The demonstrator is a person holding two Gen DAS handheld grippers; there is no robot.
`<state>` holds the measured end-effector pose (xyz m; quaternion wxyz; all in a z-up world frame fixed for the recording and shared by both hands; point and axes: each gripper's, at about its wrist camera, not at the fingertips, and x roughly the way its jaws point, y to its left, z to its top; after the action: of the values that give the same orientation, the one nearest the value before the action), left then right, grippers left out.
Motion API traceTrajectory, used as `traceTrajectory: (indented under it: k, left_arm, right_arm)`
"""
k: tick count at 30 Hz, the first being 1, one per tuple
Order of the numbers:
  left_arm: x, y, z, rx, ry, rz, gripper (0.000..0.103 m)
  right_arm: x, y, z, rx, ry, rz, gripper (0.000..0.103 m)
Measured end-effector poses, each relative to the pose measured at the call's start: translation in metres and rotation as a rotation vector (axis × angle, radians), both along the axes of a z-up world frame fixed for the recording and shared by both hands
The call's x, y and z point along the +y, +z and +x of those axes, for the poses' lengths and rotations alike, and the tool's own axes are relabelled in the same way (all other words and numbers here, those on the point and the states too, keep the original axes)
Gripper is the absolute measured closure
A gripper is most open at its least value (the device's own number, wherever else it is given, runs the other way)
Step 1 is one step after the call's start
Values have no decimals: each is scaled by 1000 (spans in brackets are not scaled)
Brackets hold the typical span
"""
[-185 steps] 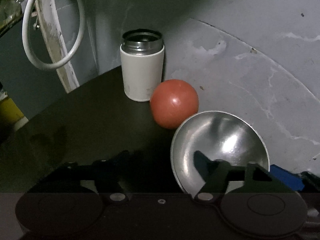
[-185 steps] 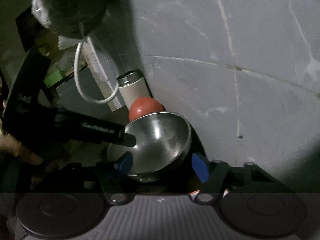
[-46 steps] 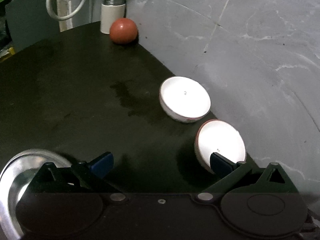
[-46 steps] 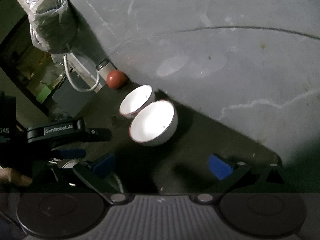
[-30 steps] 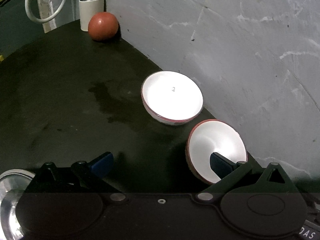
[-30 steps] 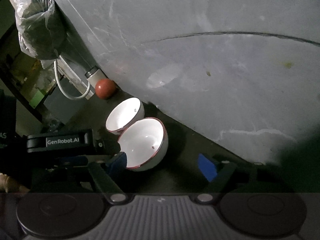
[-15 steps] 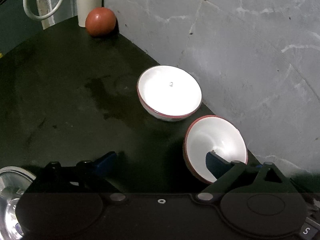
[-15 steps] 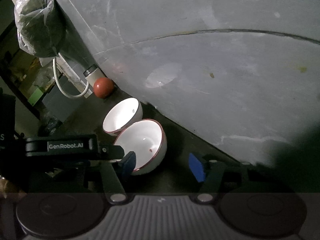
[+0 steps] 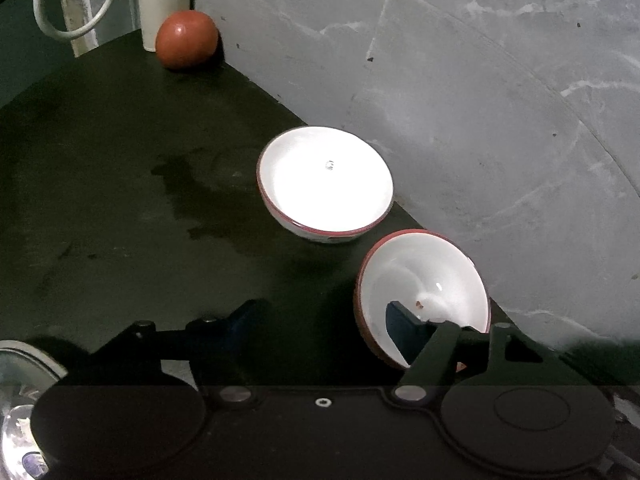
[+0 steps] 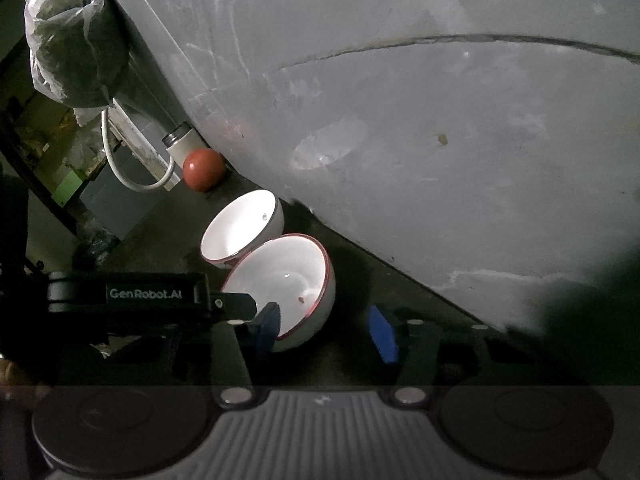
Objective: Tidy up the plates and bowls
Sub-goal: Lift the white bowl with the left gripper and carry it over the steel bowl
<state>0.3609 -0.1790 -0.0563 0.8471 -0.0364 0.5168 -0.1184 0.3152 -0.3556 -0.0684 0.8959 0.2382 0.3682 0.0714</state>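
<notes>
A: Left wrist view first. What shows?

B: 2 white bowls with red rims sit on the dark tabletop (image 9: 100, 208) along the grey wall (image 9: 480, 100). The far bowl (image 9: 325, 184) stands upright. The near bowl (image 9: 422, 296) is tilted, its opening turned toward the camera. The left claw (image 9: 326, 322) has its jaws spread wide; its right blue pad (image 9: 402, 330) lies inside the near bowl, the other pad well apart over bare tabletop.

A: Anything else?

B: A red ball (image 9: 187, 45) just beside a white canister (image 9: 165, 6) at the far corner, and a steel bowl (image 9: 24, 392) at the lower left edge.

A: And the right wrist view?

B: The right claw (image 10: 326, 332) is parted around the near bowl (image 10: 286, 284), its left pad at the rim, its right pad apart from the bowl. The left claw's black body reaches in from the left. The far bowl (image 10: 240, 228) sits just behind.
</notes>
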Motion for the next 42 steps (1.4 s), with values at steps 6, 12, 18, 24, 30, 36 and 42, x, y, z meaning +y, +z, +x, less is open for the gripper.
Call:
traceTrajectory:
  k: [6, 12, 18, 24, 30, 36, 42]
  left_arm:
    - [-2, -4, 4, 11, -9, -15, 45]
    - [-2, -4, 7, 14, -23, -46, 62]
    - [-3, -3, 4, 9, -44, -71, 79]
    - [-2, -3, -2, 4, -64, -110, 91]
    - [1, -1, -15, -11, -74, -115, 92]
    - [8, 9, -34, -43, -66, -150, 92]
    - [17, 29, -54, -90, -59, -201, 92]
  right_arm:
    - [4, -2, 7, 1, 10, -9, 61]
    - [7, -3, 9, 0, 18, -11, 69]
    - [9, -1, 9, -9, 32, -21, 75]
    - [10, 1, 9, -18, 48, -51, 78]
    - [10, 3, 3, -9, 65, -62, 80]
    - [13, 12, -10, -23, 87, -82, 81]
    - [16, 34, -27, -52, 110, -126, 81]
